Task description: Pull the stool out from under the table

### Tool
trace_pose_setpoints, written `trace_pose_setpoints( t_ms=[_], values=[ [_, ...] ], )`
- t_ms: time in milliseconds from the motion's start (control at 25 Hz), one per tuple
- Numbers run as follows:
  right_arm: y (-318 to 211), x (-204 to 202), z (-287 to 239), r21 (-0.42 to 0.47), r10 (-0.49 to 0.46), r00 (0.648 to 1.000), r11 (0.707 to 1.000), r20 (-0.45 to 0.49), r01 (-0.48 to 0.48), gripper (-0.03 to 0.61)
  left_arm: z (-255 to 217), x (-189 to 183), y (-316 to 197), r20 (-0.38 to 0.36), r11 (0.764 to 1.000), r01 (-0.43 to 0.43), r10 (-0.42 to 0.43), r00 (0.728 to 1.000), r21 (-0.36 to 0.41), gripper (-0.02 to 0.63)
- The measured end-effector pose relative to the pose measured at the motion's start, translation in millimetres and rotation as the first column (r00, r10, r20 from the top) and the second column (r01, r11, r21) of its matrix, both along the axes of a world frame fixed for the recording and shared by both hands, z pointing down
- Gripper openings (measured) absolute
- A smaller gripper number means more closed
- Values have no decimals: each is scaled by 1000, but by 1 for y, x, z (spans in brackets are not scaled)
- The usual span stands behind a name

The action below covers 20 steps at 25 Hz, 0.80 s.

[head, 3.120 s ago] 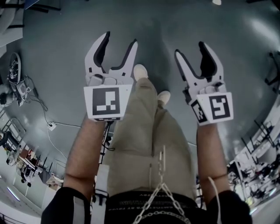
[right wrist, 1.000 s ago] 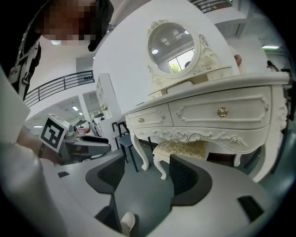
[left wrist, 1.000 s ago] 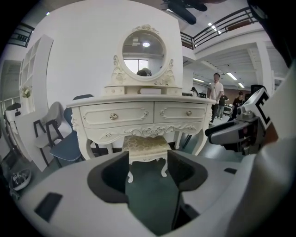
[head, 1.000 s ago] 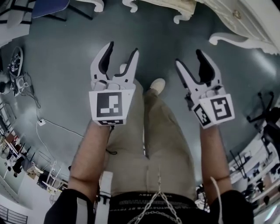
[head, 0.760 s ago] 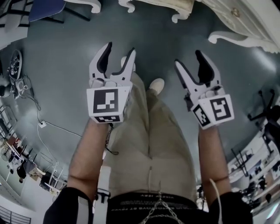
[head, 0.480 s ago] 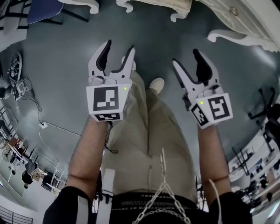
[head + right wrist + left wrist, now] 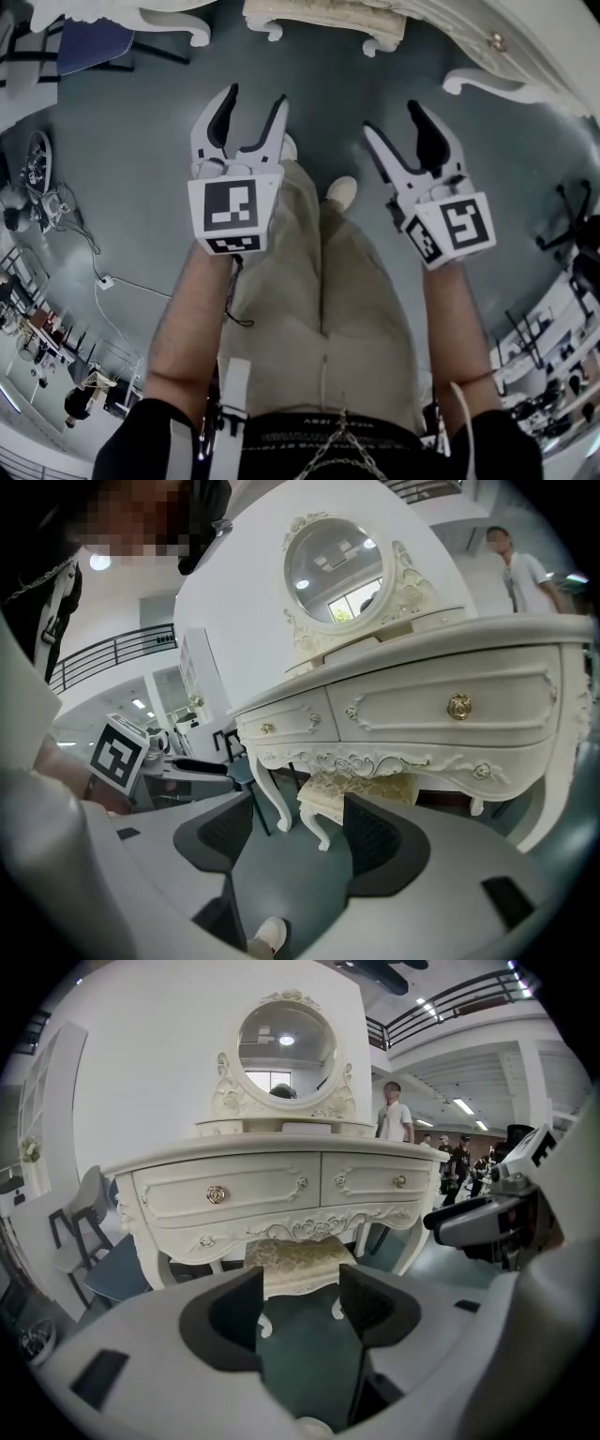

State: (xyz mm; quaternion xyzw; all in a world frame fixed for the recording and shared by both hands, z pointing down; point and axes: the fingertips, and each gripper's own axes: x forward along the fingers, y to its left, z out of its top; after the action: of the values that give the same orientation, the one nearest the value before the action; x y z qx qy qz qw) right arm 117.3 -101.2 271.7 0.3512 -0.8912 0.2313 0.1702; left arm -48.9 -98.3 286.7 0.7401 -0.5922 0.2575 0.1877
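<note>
We hold both tools out ahead of us over the grey floor (image 7: 122, 141), side by side and apart from each other, with our beige trousers (image 7: 309, 300) and pale shoes (image 7: 342, 192) below them. The left tool (image 7: 255, 96) has its jaws spread wide with nothing between them; along its dark pads (image 7: 234, 1307) we see only floor and, beyond it, the stool (image 7: 298, 1258). The right tool (image 7: 390, 117) is open just as far and is also empty, a shoe tip showing low in the gap in its own view. Each tool carries a marker cube (image 7: 232, 211) at its near end, just above our forearm. The stool stands at the far side of the scene, set in the knee space under the middle of the white carved worktop (image 7: 281, 1185), its patterned cream seat just below the scrolled apron and its curled white legs on the floor. It is well apart from both tools and neither touches it. The worktop has two drawers with round knobs (image 7: 217, 1194) and bears an oval mirror (image 7: 286, 1040) in an ornate frame. A blue chair (image 7: 112, 1274) stands to the left of the worktop, and a person (image 7: 394, 1115) stands farther off behind its right end. A cable (image 7: 103, 281) lies on the floor at our near left.
</note>
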Motion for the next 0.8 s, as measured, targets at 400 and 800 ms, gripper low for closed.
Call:
trace_pose_setpoints(
  t_ms=[400, 800],
  values=[
    [-59, -43, 33, -20, 49, 998, 999, -29, -50, 276, 29, -34, -65, -13, 997, -76, 76, 997, -24, 250],
    [-110, -59, 75, -26, 119, 988, 992, -99, -122, 276, 92, -60, -113, 19, 984, -153, 156, 988, -91, 250]
  ],
)
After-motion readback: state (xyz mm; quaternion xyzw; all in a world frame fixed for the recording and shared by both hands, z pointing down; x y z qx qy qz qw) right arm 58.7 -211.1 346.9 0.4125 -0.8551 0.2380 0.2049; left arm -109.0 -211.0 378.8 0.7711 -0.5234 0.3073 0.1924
